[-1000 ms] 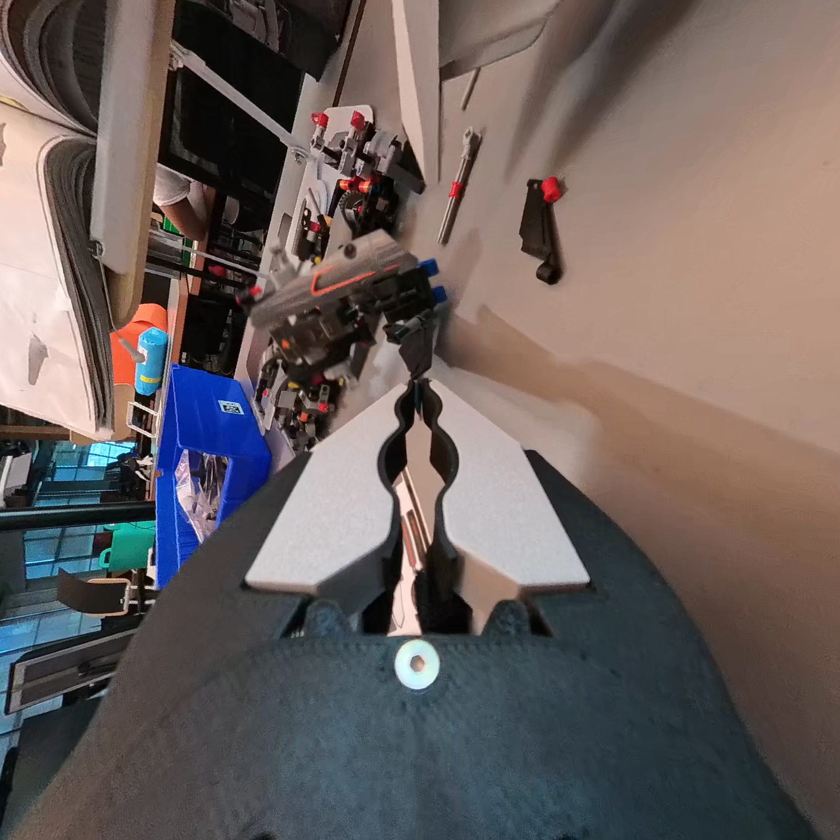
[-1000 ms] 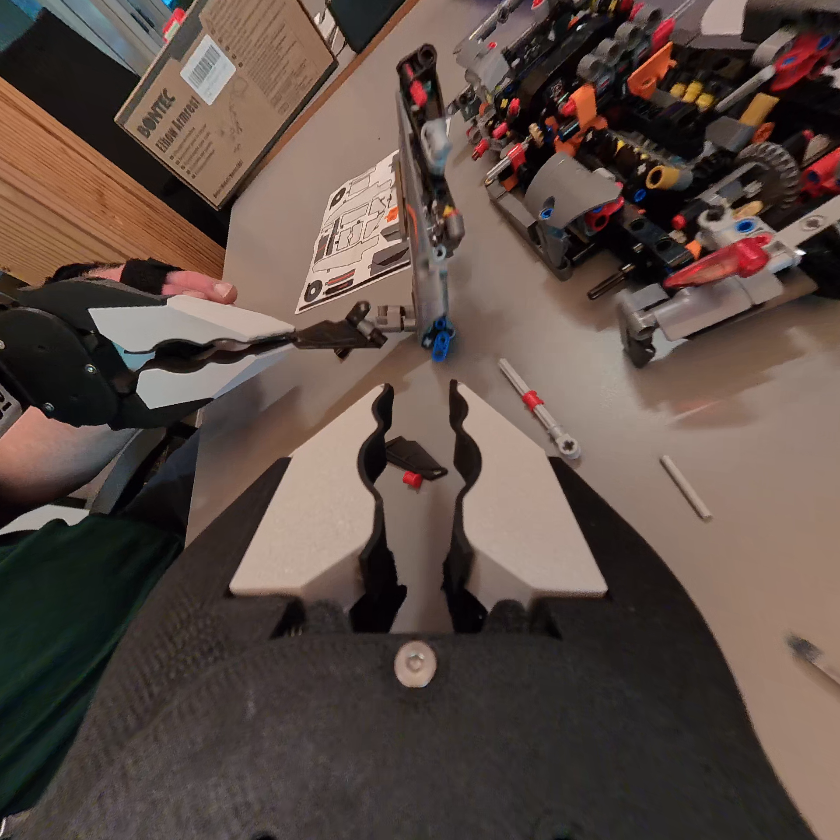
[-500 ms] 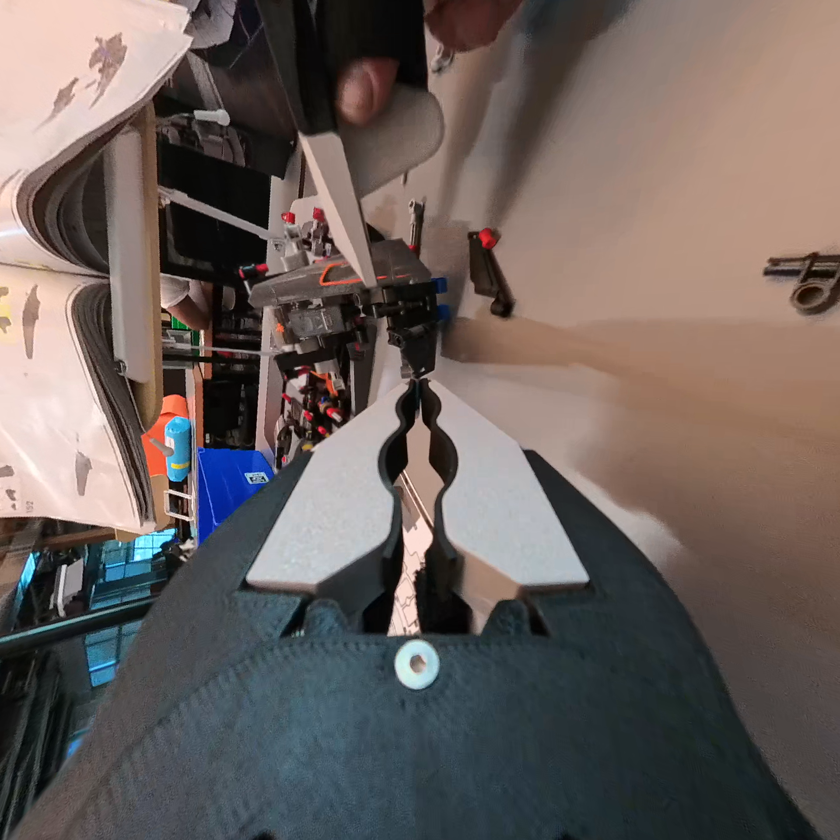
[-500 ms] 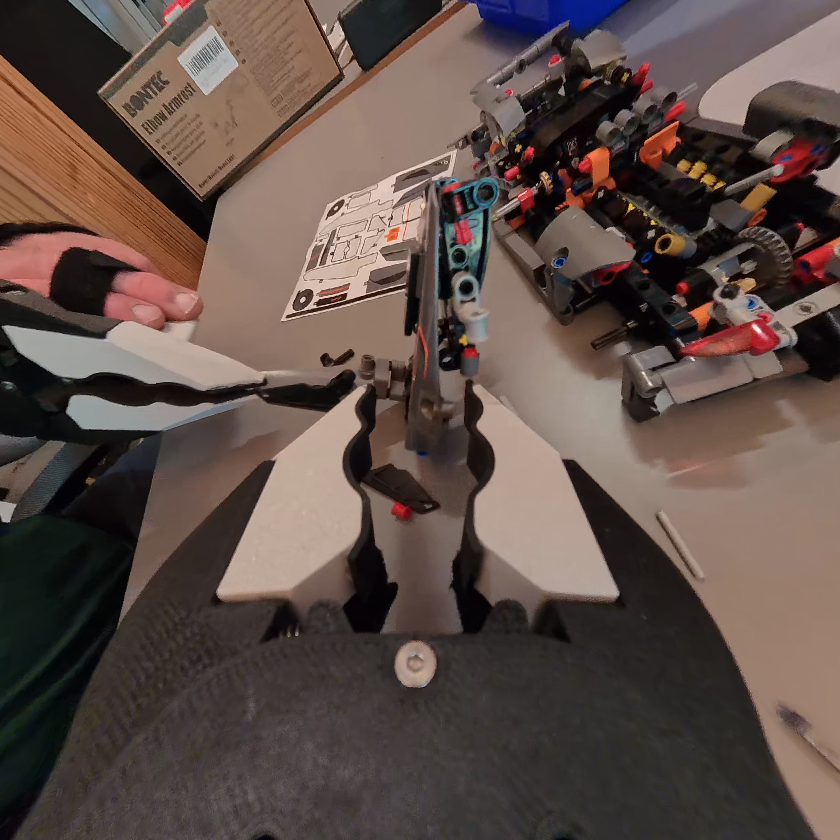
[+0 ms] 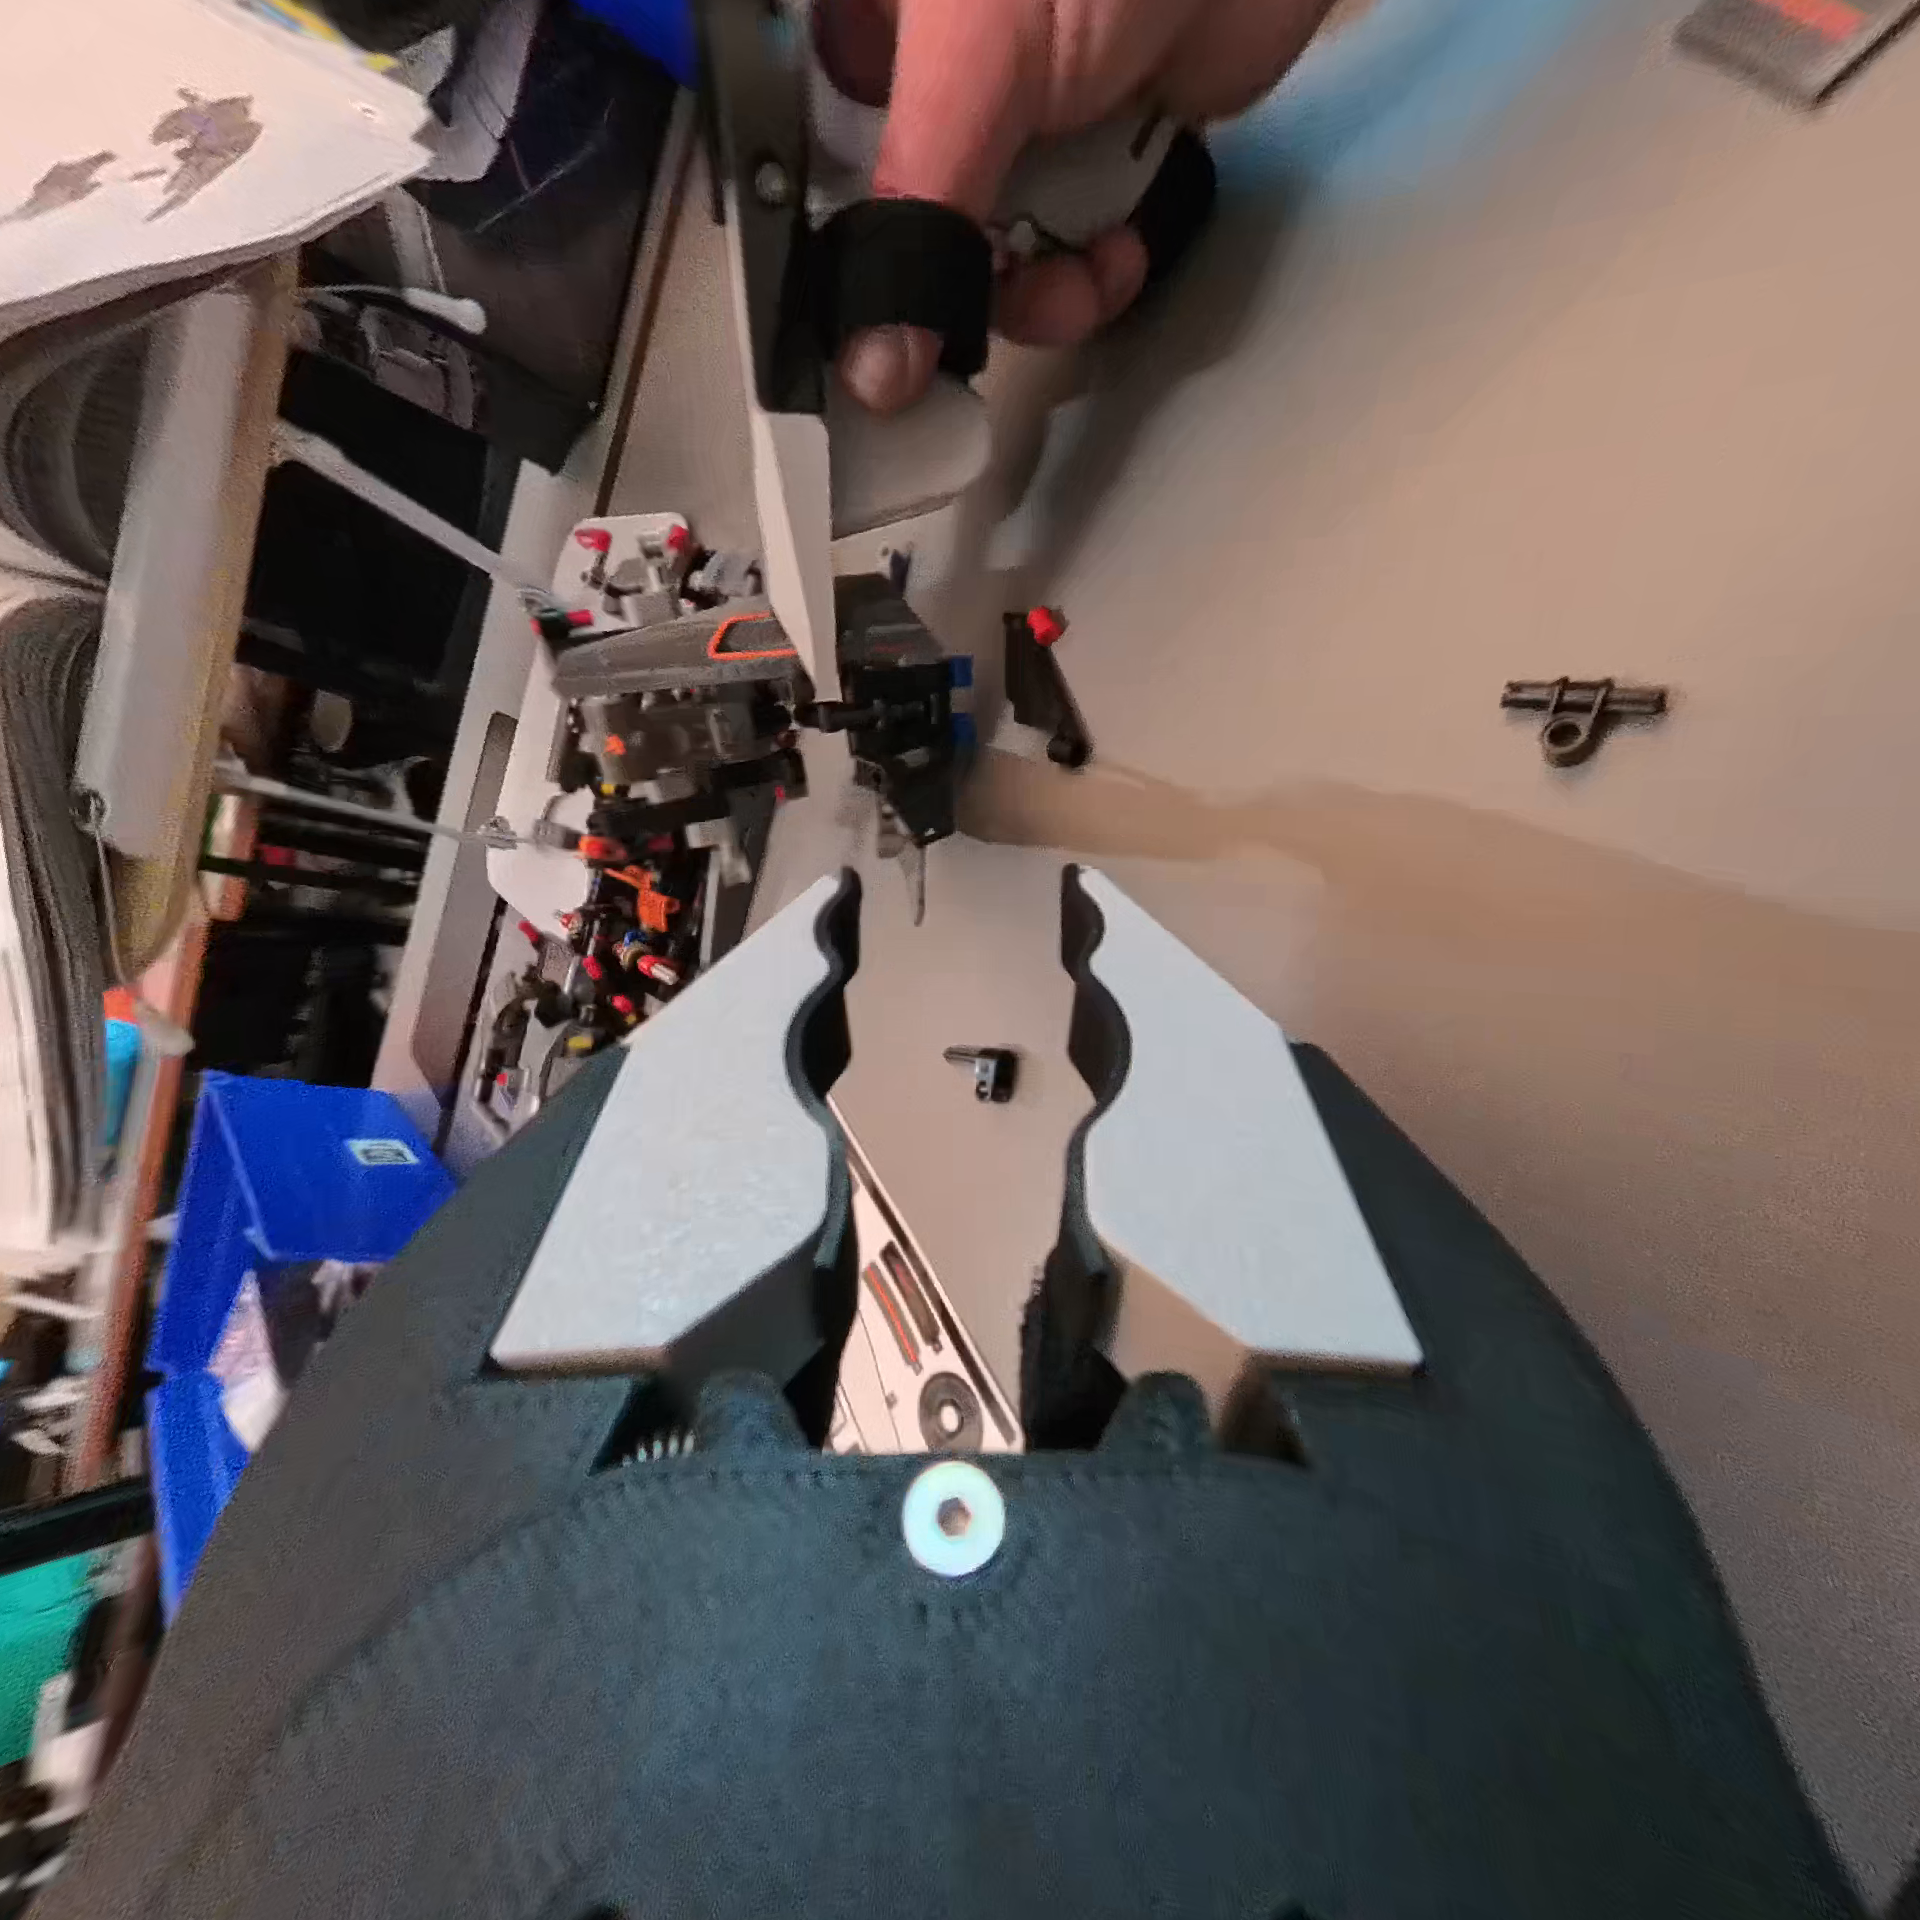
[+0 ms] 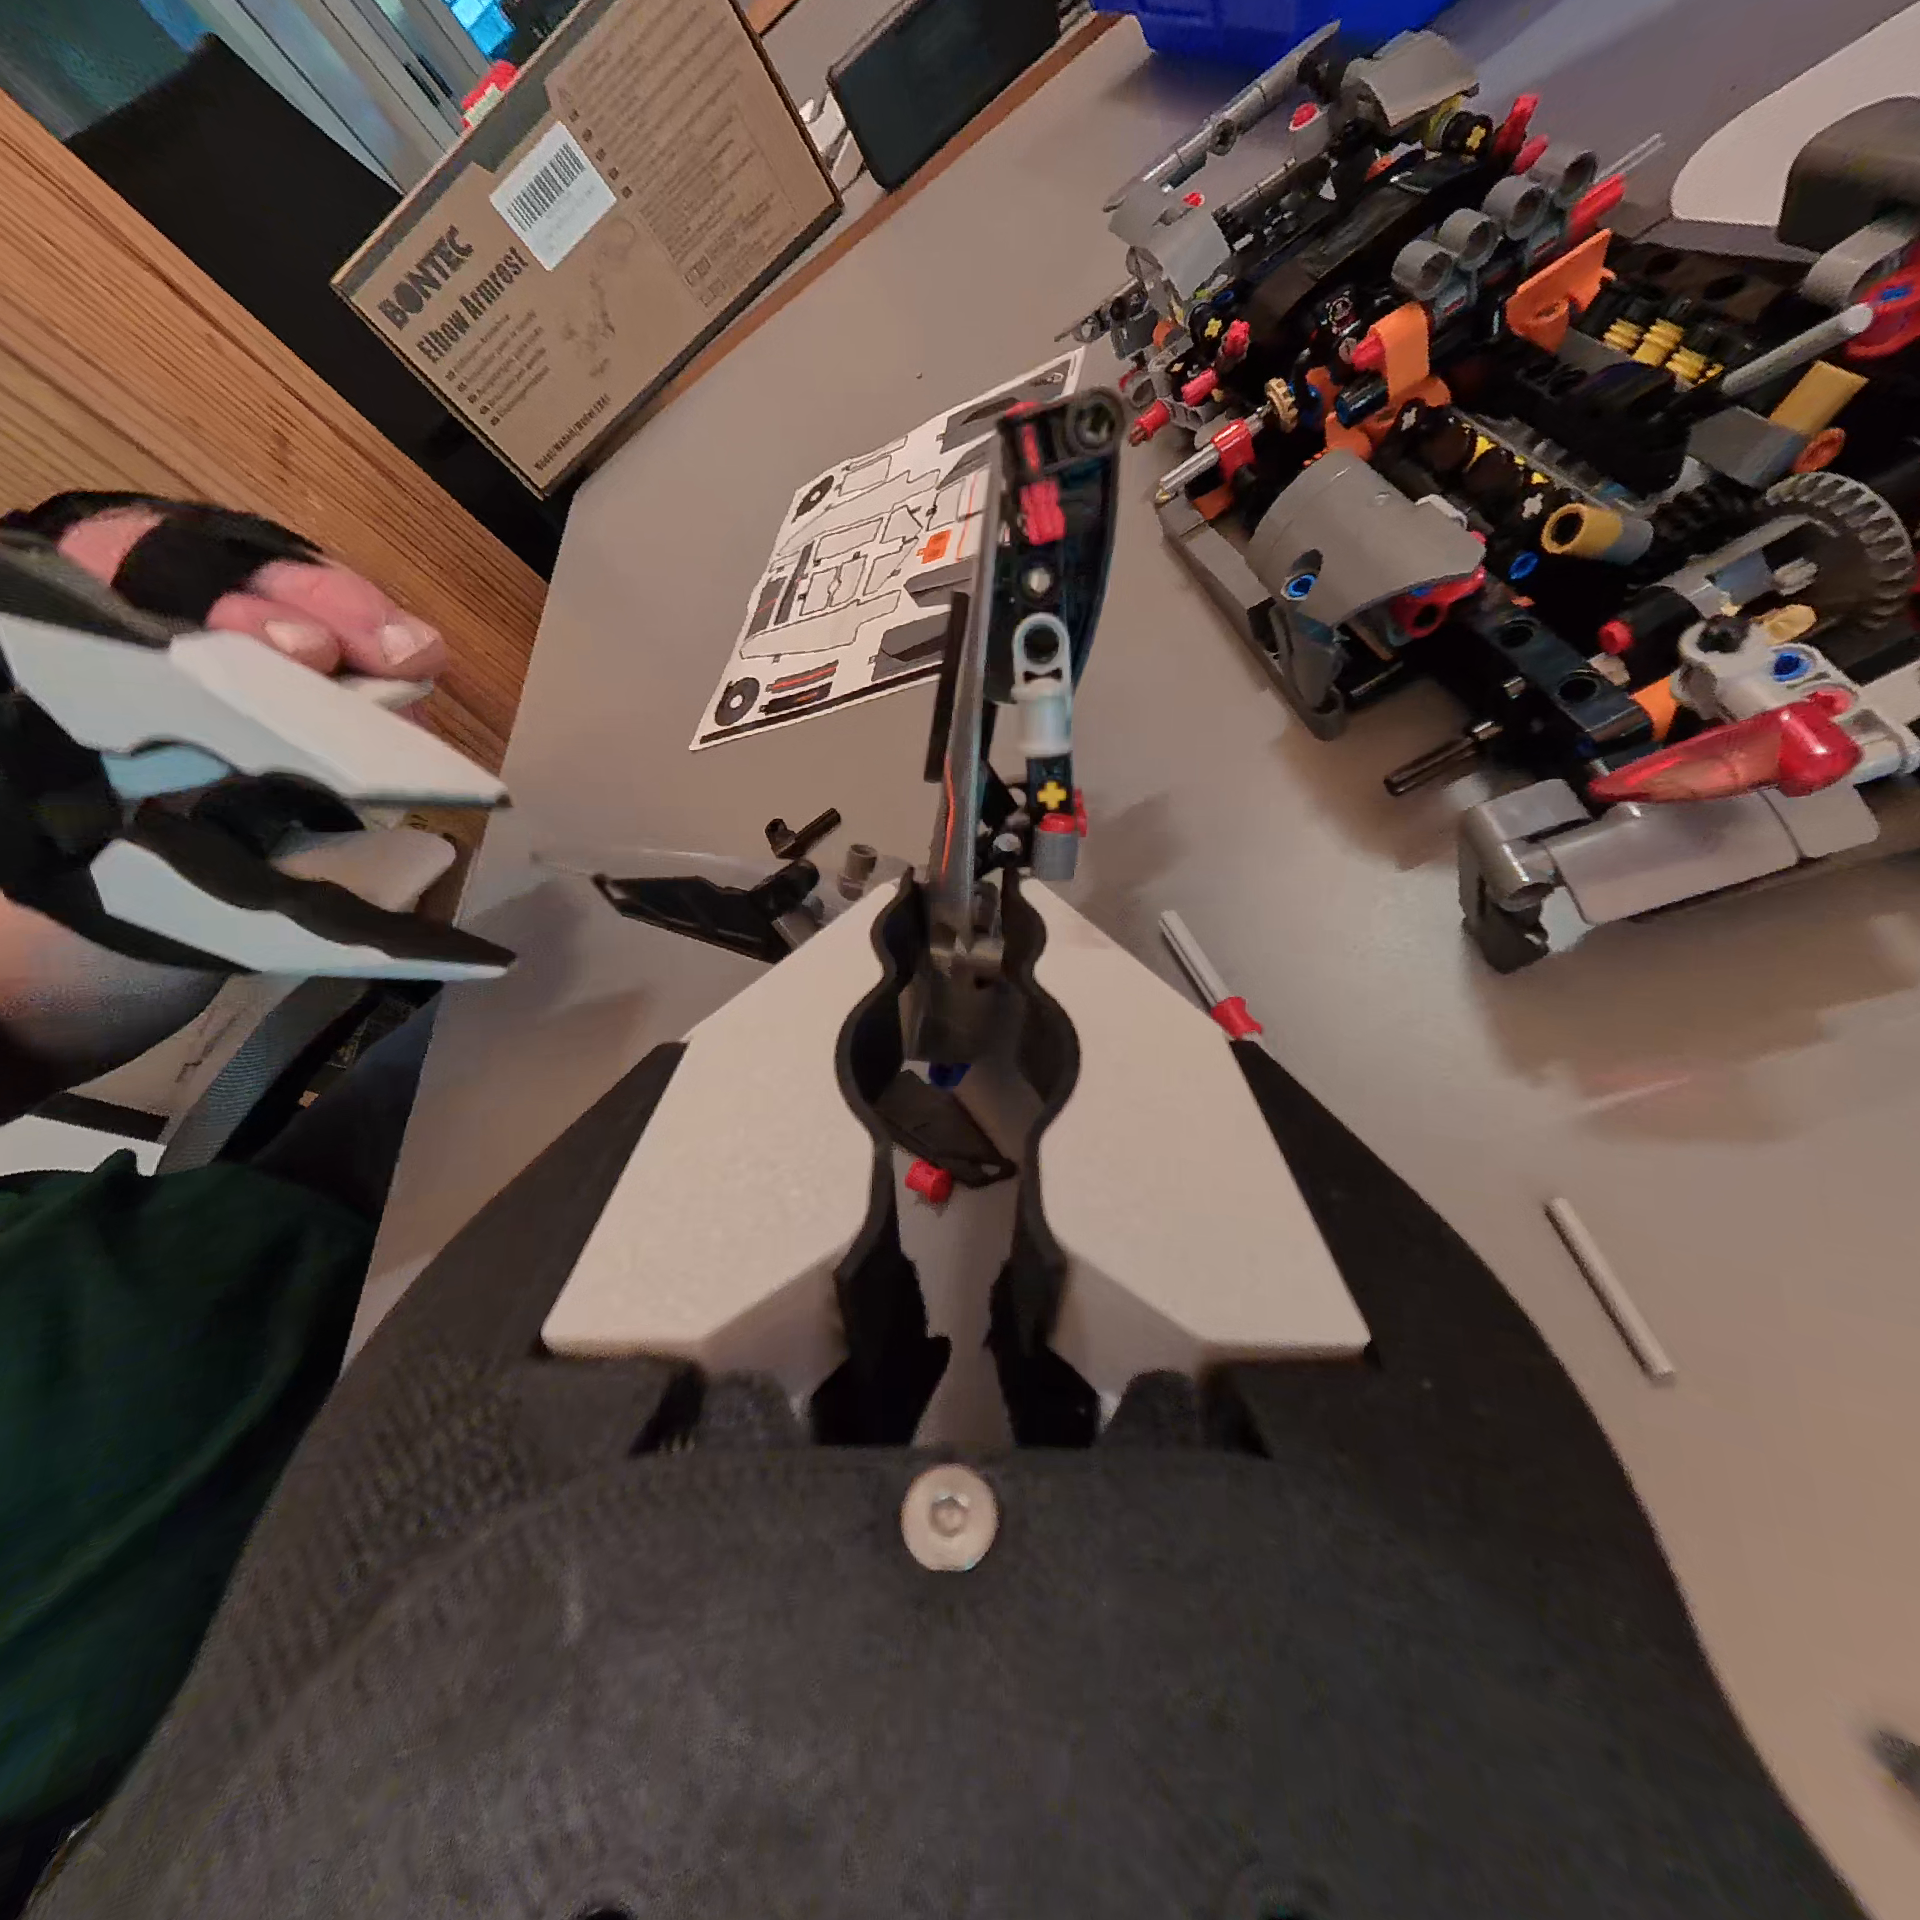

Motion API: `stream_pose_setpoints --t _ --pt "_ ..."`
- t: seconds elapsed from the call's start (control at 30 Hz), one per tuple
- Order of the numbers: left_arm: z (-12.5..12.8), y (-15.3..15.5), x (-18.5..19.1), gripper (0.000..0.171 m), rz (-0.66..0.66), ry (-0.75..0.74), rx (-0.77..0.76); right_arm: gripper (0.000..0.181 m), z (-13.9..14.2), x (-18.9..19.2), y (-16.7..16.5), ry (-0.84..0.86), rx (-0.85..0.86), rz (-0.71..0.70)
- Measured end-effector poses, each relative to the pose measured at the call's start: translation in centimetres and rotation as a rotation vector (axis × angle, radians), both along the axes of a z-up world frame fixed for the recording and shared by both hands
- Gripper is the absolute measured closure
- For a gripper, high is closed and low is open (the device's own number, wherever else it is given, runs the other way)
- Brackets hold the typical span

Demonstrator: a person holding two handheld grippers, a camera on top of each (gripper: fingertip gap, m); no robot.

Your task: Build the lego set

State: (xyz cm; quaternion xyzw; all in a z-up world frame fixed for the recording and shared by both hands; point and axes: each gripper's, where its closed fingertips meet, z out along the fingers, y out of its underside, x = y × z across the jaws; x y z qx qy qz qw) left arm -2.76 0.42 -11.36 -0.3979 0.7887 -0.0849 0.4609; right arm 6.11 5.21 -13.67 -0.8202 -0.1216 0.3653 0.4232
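Lego panel (image 6: pixel 1023 665) in right gripper (image 6: pixel 961 914)

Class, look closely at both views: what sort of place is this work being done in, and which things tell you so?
Probably an office or lab workroom: a grey table with a half-built Lego car, a cardboard box behind it, and blue storage bins alongside.

On the grey bench (image 6: pixel 1351 1039) are laid a sticker sheet (image 6: pixel 873 582), a half-built car (image 6: pixel 1538 436), a cardboard box (image 6: pixel 582 260), two grey axles (image 6: pixel 1605 1304) and small black parts (image 6: pixel 800 829).
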Motion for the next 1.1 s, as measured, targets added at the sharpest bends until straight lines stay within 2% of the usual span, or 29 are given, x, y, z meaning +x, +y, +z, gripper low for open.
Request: stream_pose_setpoints --t 0.13,0.2,0.27,0.4,0.47,0.53,0.63,0.73,0.8,0.9,1.0,1.1 --pt "2.2 1.7 -0.9 0.129 0.046 -0.095 -0.256 0.17 0.5 0.2 -0.1 0.014 0.021 0.004" --pt "1.8 3.5 -0.8 0.125 0.102 -0.1 -0.349 0.171 0.5 0.2 -0.3 0.027 0.016 0.012" --pt "1.1 5.0 -0.1 0.13 0.149 -0.124 -0.432 0.171 0.5 0.3 -0.4 0.046 0.013 0.012" --pt "-1.3 6.5 1.7 0.128 0.205 -0.085 -0.563 0.171 1.3 0.2 -0.8 0.108 0.034 0.032" --pt "-1.0 6.7 3.1 0.131 0.211 -0.136 -0.642 0.171 2.3 0.1 -1.2 0.169 0.059 0.062" --pt "-0.4 6.5 4.4 0.128 0.189 -0.189 -0.766 0.171 3.4 -0.2 -1.7 0.245 0.078 0.106" --pt "1.9 6.0 6.1 0.125 0.12 -0.295 -1.004 0.171 5.4 0.1 -2.3 0.38 0.112 0.135" --pt "4.2 6.0 6.8 0.127 0.064 -0.369 -1.156 0.172 6.7 1.0 -2.7 0.473 0.135 0.159" --pt "4.9 6.1 7.1 0.129 0.055 -0.392 -1.22 0.172 7.5 1.5 -3.1 0.51 0.162 0.176" --pt "4.9 6.7 7.5 0.127 0.08 -0.428 -1.235 0.172 8.3 1.6 -3.5 0.532 0.191 0.197" --pt "6.1 5.1 8.1 0.123 -0.011 -0.43 -1.336 0.172 8.6 1.1 -3.9 0.549 0.192 0.232" --pt "6.8 3.7 8.8 0.128 -0.079 -0.426 -1.404 0.172 8.8 0.5 -4.3 0.576 0.183 0.271"
